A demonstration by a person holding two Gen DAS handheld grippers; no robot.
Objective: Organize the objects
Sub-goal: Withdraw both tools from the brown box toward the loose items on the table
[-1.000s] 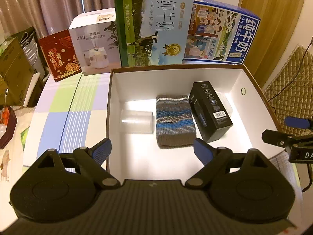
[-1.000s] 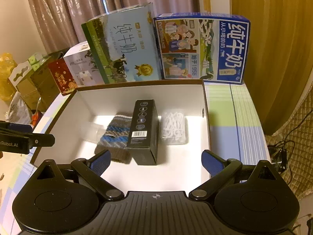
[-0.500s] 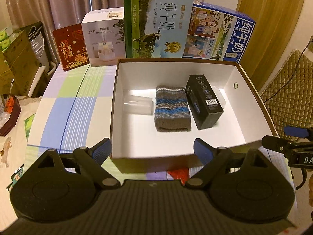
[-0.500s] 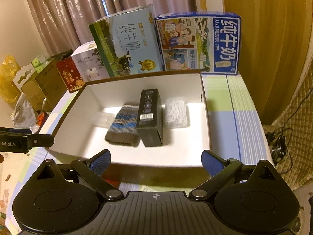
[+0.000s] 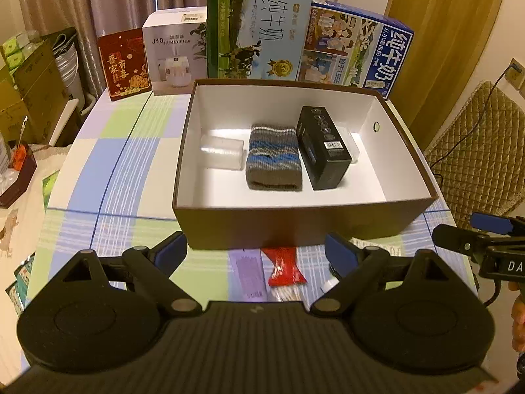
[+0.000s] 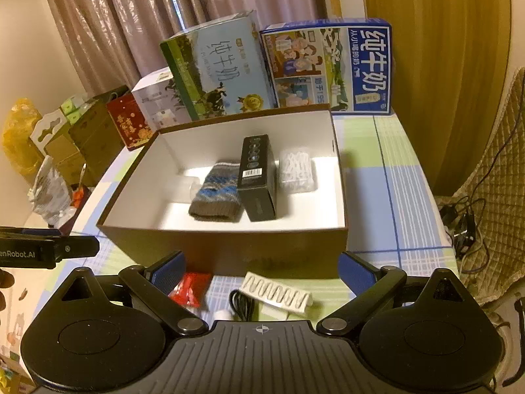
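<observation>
A brown box (image 5: 295,223) with a white inside holds a clear plastic case (image 5: 221,151), a folded striped knit (image 5: 274,157), a black carton (image 5: 323,147) and a clear packet (image 6: 297,170). On the cloth in front of it lie a red packet (image 5: 283,266), a purple sachet (image 5: 249,274), a white ridged piece (image 6: 279,292) and a black cable (image 6: 241,305). My left gripper (image 5: 257,252) is open above the red packet, nothing between its fingers. My right gripper (image 6: 262,267) is open over the ridged piece, also empty.
Two milk cartons (image 5: 259,29) (image 5: 357,52), a humidifier box (image 5: 175,52) and a red box (image 5: 124,62) stand behind the brown box. A quilted chair (image 5: 475,151) is on the right. Cardboard boxes (image 6: 88,138) crowd the left. The checked tablecloth (image 5: 108,164) lies bare to the left.
Both grippers have pulled back from over the box toward the near table edge, so the small items in front of the box now show. Both stay open.
</observation>
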